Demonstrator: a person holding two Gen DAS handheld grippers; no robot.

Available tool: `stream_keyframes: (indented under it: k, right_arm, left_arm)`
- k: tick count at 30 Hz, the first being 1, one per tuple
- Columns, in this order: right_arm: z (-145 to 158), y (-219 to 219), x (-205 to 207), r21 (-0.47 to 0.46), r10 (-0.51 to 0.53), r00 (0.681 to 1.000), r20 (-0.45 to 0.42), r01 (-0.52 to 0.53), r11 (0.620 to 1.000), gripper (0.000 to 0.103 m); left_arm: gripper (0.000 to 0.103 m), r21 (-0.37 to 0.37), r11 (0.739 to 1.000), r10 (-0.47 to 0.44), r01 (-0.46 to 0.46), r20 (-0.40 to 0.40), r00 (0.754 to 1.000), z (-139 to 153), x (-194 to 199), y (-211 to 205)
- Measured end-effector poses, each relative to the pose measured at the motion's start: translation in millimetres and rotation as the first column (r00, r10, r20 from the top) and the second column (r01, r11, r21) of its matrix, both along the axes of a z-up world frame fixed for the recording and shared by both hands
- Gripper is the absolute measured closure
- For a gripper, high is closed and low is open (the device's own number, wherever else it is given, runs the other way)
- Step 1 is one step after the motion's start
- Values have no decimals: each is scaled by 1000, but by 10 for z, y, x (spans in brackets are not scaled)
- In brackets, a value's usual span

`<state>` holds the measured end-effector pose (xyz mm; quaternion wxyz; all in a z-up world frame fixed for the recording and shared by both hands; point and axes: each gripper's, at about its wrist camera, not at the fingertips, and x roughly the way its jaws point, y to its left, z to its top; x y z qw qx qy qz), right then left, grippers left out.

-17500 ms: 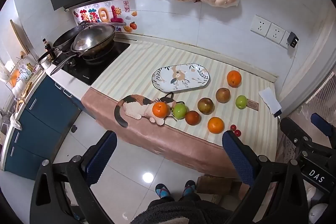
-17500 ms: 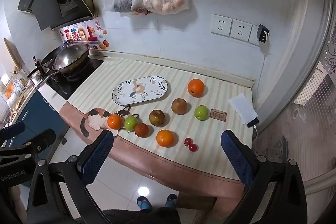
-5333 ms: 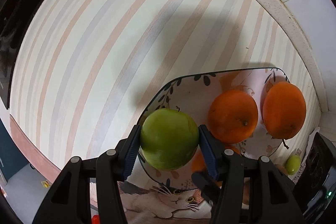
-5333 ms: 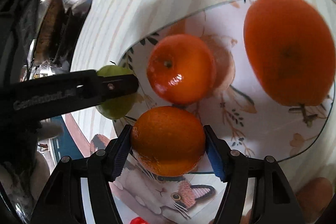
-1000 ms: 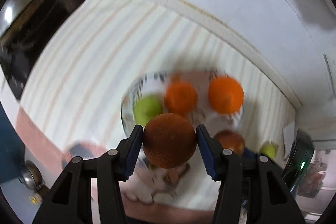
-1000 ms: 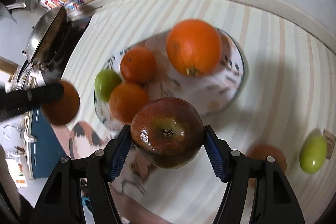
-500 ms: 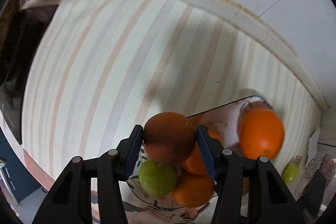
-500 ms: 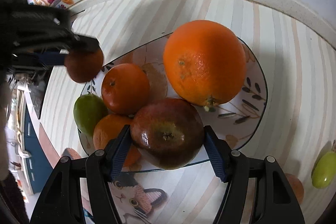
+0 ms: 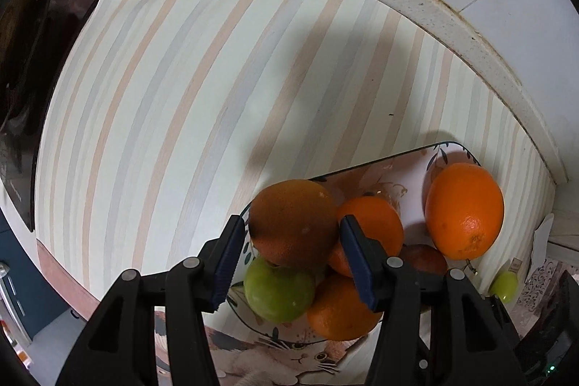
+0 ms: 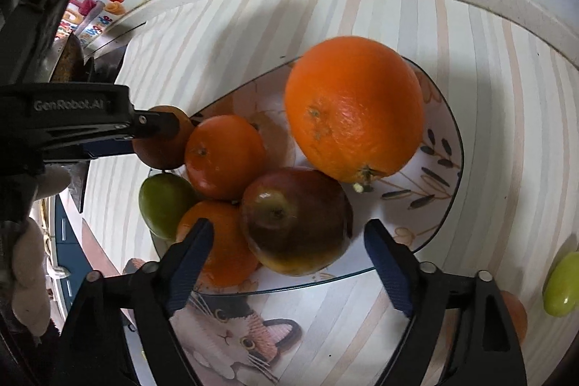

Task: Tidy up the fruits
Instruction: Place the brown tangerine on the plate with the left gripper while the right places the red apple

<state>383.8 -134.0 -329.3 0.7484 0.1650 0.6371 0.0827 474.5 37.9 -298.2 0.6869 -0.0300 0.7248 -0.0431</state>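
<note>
Here the left gripper clamps a brown fruit over the plate's left end; letting go could roll it onto the tabletop. The right gripper's jaws gape around the apple, released. The plate holds three oranges and one green fruit; another green fruit waits rightward.

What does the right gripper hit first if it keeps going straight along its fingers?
Likely the red apple: it sits on the plate between the open right gripper fingers. Depth is unclear.
</note>
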Motion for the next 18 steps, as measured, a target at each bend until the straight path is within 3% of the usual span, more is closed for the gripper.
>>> stream_keyframes:
  k: [3,9,14,18]
  right_arm:
    - [62,-42,-16,1,-7,1000,5,7,1000,12]
    - [253,-128,-88,-36,-15,1000,21,16,999,7]
    - [483,-197,-166,-142,26,998,62,-17,990,7]
    - [640,-193,-262,-203,75,994,82,-57,978,7]
  left_arm:
    - [45,-23,1000,13,-12,7,1000,47,-18,55]
    - [45,-42,999,34,-32,54,998,271,-173,219]
    - [44,-28,999,38,-35,133,990,551,-432,217]
    - [34,-33,998,51,-46,181,982,744,-761,220]
